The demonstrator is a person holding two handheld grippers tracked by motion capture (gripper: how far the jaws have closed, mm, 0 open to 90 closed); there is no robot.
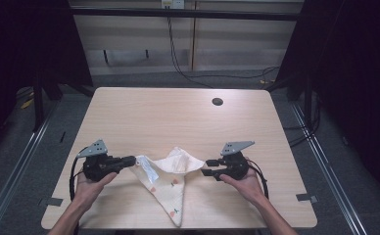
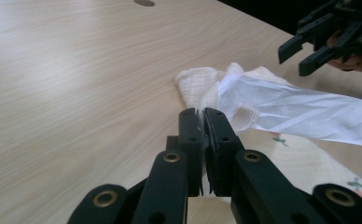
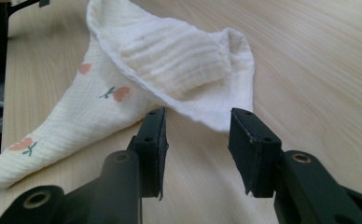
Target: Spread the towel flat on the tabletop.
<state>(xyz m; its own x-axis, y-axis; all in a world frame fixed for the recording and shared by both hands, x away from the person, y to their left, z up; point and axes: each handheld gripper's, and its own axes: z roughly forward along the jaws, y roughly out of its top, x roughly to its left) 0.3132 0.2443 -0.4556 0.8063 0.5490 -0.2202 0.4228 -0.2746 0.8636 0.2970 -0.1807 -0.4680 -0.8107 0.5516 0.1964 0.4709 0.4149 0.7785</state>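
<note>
Cream cloth (image 1: 171, 183) with small orange prints, lying crumpled near the front edge of the wooden table (image 1: 178, 112), one corner pinched tight in the left gripper (image 1: 131, 160), right gripper (image 1: 208, 167) just beside the opposite corner, jaws apart and gripping nothing.

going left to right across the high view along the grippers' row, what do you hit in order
left hand → left gripper, shut on the cloth's edge → cream cloth with small fruit prints → right gripper, jaws apart at the cloth's other corner → right hand
</note>
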